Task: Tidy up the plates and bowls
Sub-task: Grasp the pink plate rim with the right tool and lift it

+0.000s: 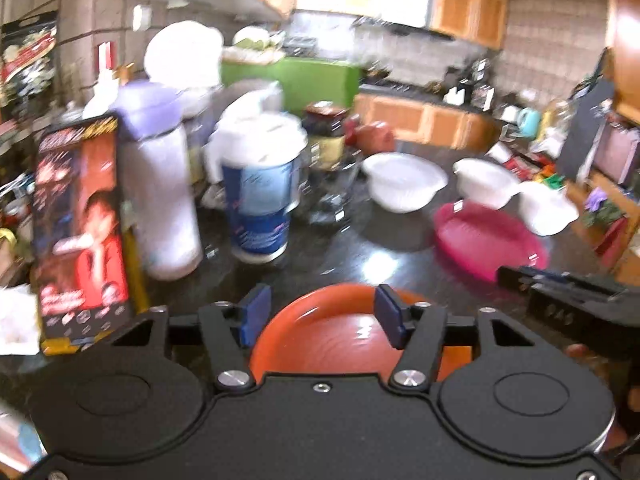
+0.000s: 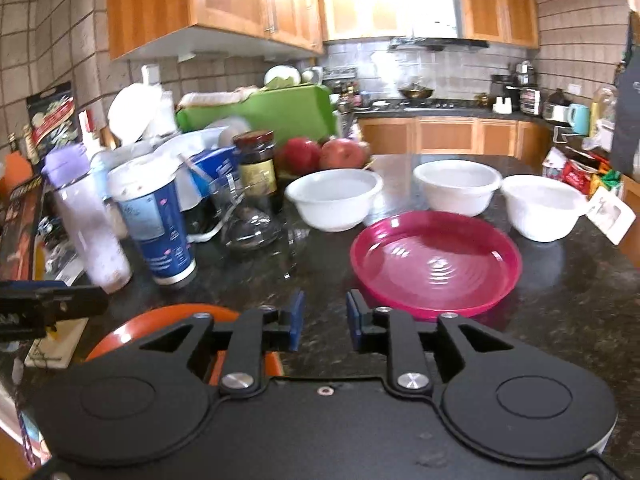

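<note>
Your left tool point(image 1: 320, 316) hangs with its blue pads spread wide over the round orange plastic plate point(image 1: 340, 340) at the near edge of the dark speckled bench point(image 2: 560, 300). Your right tool point(image 2: 322, 320) is parted, gripping nothing. The round pink plastic plate point(image 2: 436, 262) lies farther right, three white bowls point(image 2: 334, 200) behind it.

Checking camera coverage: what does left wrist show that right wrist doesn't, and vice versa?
Left wrist only: the red box standing upright at left, and the orange plate whole, between the open left gripper fingers.
Right wrist only: red apples behind the bowls, and the open right gripper, empty.
Both: pink plate, three white bowls, blue cup.
</note>
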A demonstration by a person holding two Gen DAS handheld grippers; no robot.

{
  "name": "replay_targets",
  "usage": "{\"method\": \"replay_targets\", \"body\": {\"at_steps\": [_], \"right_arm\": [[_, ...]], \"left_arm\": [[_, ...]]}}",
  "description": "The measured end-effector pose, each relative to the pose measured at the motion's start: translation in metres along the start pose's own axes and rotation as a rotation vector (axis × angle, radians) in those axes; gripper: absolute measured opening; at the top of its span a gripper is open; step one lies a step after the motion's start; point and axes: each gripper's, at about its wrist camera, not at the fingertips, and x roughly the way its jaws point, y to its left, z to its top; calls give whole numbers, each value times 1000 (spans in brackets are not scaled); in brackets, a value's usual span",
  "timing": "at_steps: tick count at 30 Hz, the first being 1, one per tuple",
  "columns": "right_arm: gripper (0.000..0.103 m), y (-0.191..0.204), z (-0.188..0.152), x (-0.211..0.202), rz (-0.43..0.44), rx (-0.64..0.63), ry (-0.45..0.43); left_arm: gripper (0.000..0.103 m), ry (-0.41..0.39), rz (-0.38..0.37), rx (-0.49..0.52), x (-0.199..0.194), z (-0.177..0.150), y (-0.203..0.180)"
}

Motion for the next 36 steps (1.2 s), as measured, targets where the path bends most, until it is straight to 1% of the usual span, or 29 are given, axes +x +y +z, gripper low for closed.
{"method": "replay_targets", "body": {"at_steps": [1, 3, 4, 6, 10, 12, 15, 16, 21, 23, 24, 26, 27, 28, 29, 30, 31, 33, 35, 36], "right_arm": [[32, -4, 1, -2, -12, 12, -5], [36, -11, 2, -3, -35, 27, -15], [39, -15, 1, -4, -51, 31, -25], [44, -23, 2, -6, -81, 29, -38], [44, -41, 6, -7, -121, 23, -55], [44, -53, 8, -8, -129, 20, -69], [44, -72, 14, -8, -129, 4, -85], [44, -78, 16, -9, -128, -2, -90], [44, -112, 28, -9, -88, -27, -107], [44, -125, 33, -5, -73, -52, -110], [44, -131, 35, -2, -71, -69, -110], [44, -143, 39, 3, -67, -85, -103], [44, -149, 41, 6, -59, -84, -94], [44, -157, 44, 10, -41, -75, -77], [43, -164, 47, 15, -16, -61, -53], [42, -171, 50, 20, 10, -46, -33], [42, -177, 53, 25, 37, -33, -23], [42, -184, 55, 32, 49, -35, -27], [41, -189, 59, 43, 44, -58, -11], [37, -193, 61, 48, 51, -55, -5]], "left_arm": [[74, -15, -16, 7, -1, 2, -3], [75, -45, -33, 24, -1, 7, -11], [75, -55, -39, 30, 0, 8, -15], [75, -62, -52, 37, 4, 12, -23], [74, -73, -73, 43, 13, 22, -39], [72, -81, -63, 50, 16, 24, -52], [65, -88, -40, 51, 23, 28, -70], [64, -83, -36, 51, 25, 28, -76], [63, -37, -46, 31, 47, 36, -105], [63, -28, -30, 13, 56, 38, -115], [63, -25, -3, 3, 63, 39, -122], [58, -10, 44, -10, 75, 42, -130], [56, 5, 52, -11, 80, 43, -134], [52, 28, 58, -9, 88, 45, -139], [43, 50, 63, -9, 93, 46, -141], [39, 75, 68, -18, 99, 48, -143], [39, 91, 64, -30, 105, 48, -144], [39, 125, 68, -48, 113, 49, -145], [39, 141, 95, -69, 120, 49, -147], [39, 143, 114, -73, 122, 49, -149]]}}
